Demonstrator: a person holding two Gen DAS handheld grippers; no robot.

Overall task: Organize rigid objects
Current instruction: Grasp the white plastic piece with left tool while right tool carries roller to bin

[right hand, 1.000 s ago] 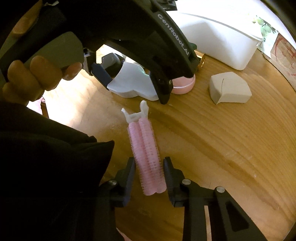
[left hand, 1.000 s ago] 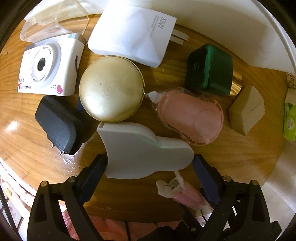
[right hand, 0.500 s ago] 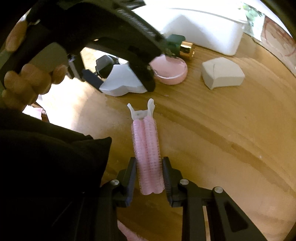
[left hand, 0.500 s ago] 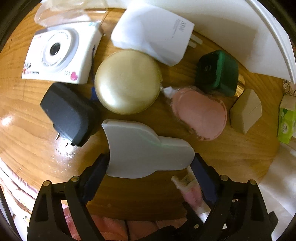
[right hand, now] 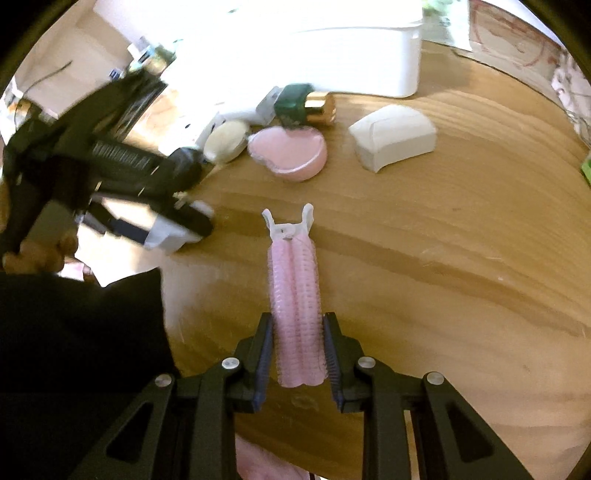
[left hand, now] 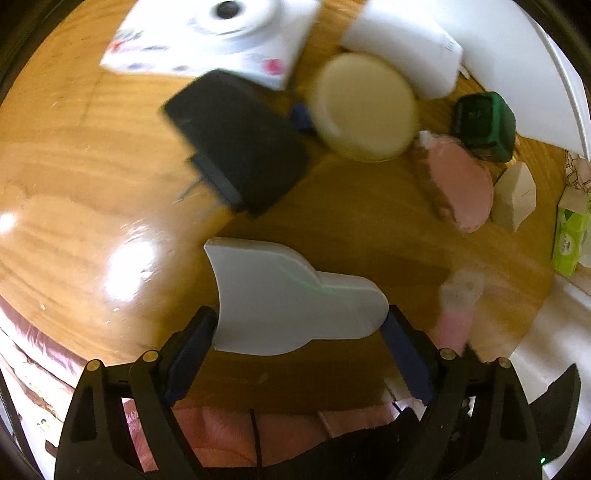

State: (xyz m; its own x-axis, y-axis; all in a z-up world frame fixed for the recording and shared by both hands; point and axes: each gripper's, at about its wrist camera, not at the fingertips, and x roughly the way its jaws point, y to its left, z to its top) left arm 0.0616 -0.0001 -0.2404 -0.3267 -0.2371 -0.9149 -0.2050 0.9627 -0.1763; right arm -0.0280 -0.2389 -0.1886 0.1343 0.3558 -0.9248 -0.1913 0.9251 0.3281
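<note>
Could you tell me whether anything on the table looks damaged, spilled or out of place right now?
Nothing looks spilled or broken. The loose items, such as the black charger, gold compact and green bottle, lie jumbled together at odd angles beside the white bin, not yet sorted. Motion blur hides finer detail.

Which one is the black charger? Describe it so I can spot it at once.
On the wooden table, find the white toy camera. The black charger lies just below it, left of the round cream case. It is the only black block, with metal prongs sticking out.
</note>
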